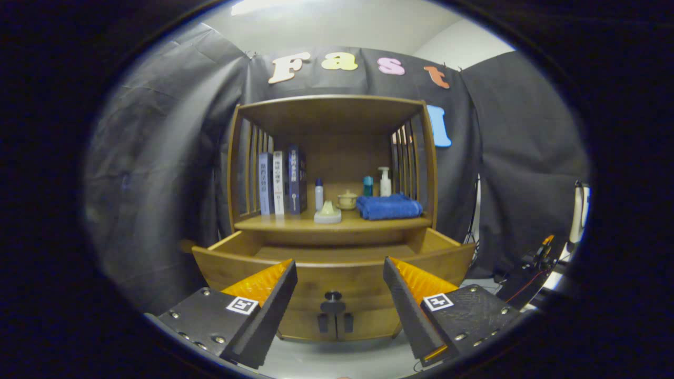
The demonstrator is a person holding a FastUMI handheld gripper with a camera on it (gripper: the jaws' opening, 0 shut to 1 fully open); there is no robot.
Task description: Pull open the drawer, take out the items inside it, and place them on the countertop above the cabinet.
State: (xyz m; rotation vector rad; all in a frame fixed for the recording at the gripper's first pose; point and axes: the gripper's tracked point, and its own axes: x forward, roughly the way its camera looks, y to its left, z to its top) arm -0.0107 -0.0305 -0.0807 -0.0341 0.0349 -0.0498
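A wooden cabinet stands ahead with its drawer (334, 269) pulled out toward me; the drawer's dark round knob (333, 296) sits on its front panel, between my fingers. The inside of the drawer shows a bare wooden bottom; any contents are hidden by the front panel. My gripper (339, 271) is open, fingers spread wide to either side of the knob and a little short of the drawer front, holding nothing. On the countertop (295, 223) above the drawer lie a folded blue towel (388, 206), a pale cone-shaped item (327, 212), a small lidded pot (347, 199) and bottles (385, 181).
Three books (283, 182) stand upright at the left of the countertop, under a slatted wooden hutch (329, 105). Two lower cabinet doors with dark handles (335, 322) sit below the drawer. Black cloth walls surround the cabinet. Equipment with cables (537, 260) stands at the right.
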